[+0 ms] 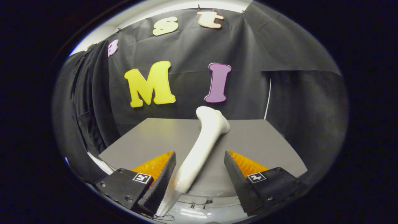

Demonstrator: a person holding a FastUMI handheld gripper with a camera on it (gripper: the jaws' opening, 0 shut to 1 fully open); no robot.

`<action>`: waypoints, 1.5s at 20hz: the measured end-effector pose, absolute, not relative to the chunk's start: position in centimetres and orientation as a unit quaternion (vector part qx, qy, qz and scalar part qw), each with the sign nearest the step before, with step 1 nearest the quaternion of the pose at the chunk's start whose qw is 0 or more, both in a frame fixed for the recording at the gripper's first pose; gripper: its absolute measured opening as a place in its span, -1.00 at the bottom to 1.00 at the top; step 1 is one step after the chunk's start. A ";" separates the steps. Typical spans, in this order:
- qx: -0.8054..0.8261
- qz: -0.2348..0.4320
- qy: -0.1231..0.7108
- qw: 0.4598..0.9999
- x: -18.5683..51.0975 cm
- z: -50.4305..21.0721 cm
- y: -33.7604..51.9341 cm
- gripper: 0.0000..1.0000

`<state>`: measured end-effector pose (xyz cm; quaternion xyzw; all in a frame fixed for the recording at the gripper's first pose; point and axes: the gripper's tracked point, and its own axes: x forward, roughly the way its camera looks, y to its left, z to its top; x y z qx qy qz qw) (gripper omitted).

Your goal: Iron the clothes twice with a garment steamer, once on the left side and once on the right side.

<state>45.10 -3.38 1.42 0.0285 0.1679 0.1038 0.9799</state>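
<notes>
Item: white steamer (199, 149), lying on the grey table (149, 137) between my gripper (199, 168) fingers, handle nearest, head beyond; fingers spread, the left one looks to touch it, right apart; likely rigid, smooth, slippery, moderately heavy, so I grip mid-handle.

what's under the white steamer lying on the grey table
The white plastic garment steamer lies between the open gripper's fingers, on the flat grey tabletop. Bare grey surface shows on both sides of it; no garment is visible there. The strip directly beneath its body is hidden.
</notes>
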 end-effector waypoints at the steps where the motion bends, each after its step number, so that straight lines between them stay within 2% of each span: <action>1: 0.030 0.108 0.174 0.978 45.5 1.1 -3.2 0.94; 6: 0.060 0.116 0.206 0.970 46.5 -0.3 -2.6 0.77; 11: 0.110 0.122 0.239 0.957 46.7 -1.0 -1.6 0.34; 17: 0.154 0.118 0.239 0.952 46.6 -0.2 -1.6 0.04; 23: 0.150 0.117 0.187 0.964 44.4 2.2 -1.0 -0.24; 30: 0.161 0.104 0.145 0.971 39.2 6.2 2.1 -0.29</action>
